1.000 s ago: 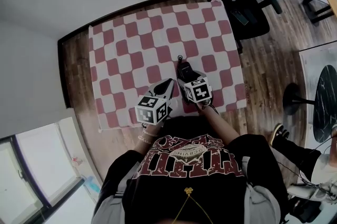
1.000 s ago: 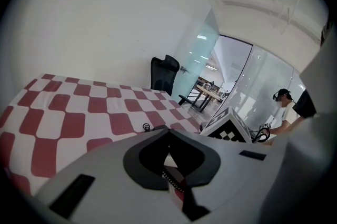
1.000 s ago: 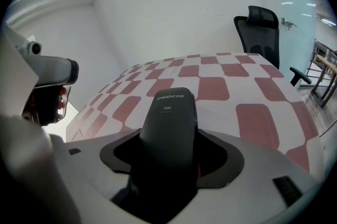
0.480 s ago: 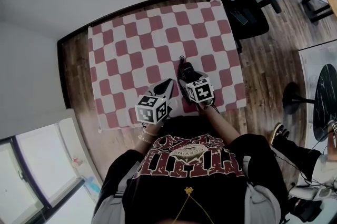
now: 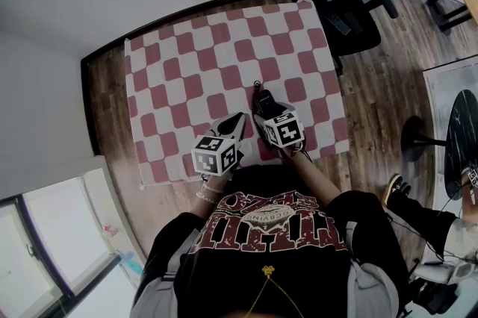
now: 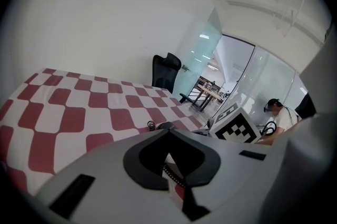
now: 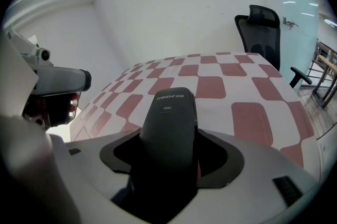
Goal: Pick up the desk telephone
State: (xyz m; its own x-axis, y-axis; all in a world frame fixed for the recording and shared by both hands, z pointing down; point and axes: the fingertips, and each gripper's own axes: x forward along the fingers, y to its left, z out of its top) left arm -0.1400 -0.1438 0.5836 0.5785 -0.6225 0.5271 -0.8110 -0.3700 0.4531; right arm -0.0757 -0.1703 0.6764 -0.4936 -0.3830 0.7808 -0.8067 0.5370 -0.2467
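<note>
My right gripper (image 5: 263, 109) is shut on a black telephone handset (image 5: 261, 98) above the near edge of the red-and-white checked tablecloth (image 5: 187, 78). In the right gripper view the handset (image 7: 168, 123) fills the gap between the jaws and points out over the cloth. A short curl of cord (image 5: 256, 83) shows at its far tip. My left gripper (image 5: 240, 118) sits just to the left, jaws shut together with nothing seen between them (image 6: 168, 132). From the left gripper view the handset's tip (image 6: 164, 125) and cord (image 6: 151, 124) show just beyond the jaws. No phone base is in view.
A black office chair (image 5: 336, 3) stands off the table's far right corner. A round dark table (image 5: 463, 145) is at the right over the wood floor. Another person (image 6: 274, 112) sits in the distance. Pale walls border the table at the far and left sides.
The right gripper with the handset has edged very slightly right. The left gripper has not moved.
</note>
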